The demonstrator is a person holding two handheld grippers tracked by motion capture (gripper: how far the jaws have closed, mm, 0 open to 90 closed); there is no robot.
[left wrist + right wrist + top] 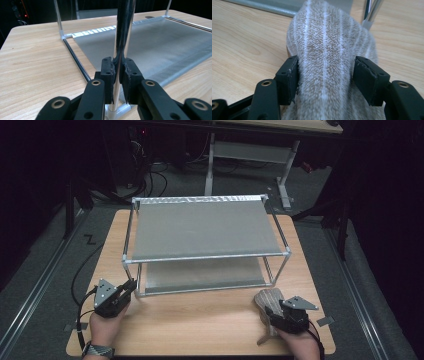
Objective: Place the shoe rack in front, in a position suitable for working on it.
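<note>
The left gripper [117, 75] clamps the near-left post [122, 37] of the rack [205, 256], steadying it. The right gripper [325, 77] sits around the striped slipper [329, 50] on the table [200, 320] before the rack; its left pad touches, the right stands clear. Judged next: close firmly, lift, shelve it.

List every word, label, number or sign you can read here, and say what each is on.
None: nothing readable stands on the rack, the striped slipper, the table or either claw.
A dark zigzag mark lies on the floor left of the table; it may be tape, and it reads as no letter for certain.
</note>
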